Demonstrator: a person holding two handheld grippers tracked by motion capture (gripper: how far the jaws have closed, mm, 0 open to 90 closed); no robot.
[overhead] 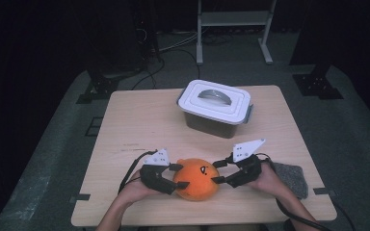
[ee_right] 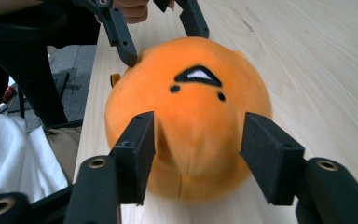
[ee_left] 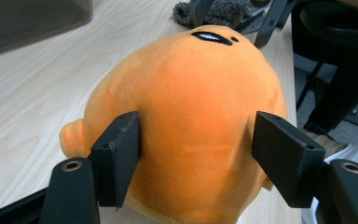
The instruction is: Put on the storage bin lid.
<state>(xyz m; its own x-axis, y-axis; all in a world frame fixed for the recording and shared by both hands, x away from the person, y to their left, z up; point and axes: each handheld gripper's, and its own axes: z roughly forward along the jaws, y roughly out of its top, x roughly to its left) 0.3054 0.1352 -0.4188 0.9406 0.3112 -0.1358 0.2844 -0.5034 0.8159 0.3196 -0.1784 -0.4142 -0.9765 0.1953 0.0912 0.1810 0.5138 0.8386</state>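
The plush [overhead: 196, 179] sits between the left hand-held gripper [overhead: 177, 176] and right hand-held gripper [overhead: 218, 172], blocking any straight pass between them. A grey cloth [overhead: 291, 178] lies just right of the right hand. The lidded box [overhead: 215, 108] stands well behind; bare worktop [overhead: 139, 125] stretches between and to its left

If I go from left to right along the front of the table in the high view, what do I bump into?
left gripper → orange plush toy → right gripper → grey fuzzy cloth
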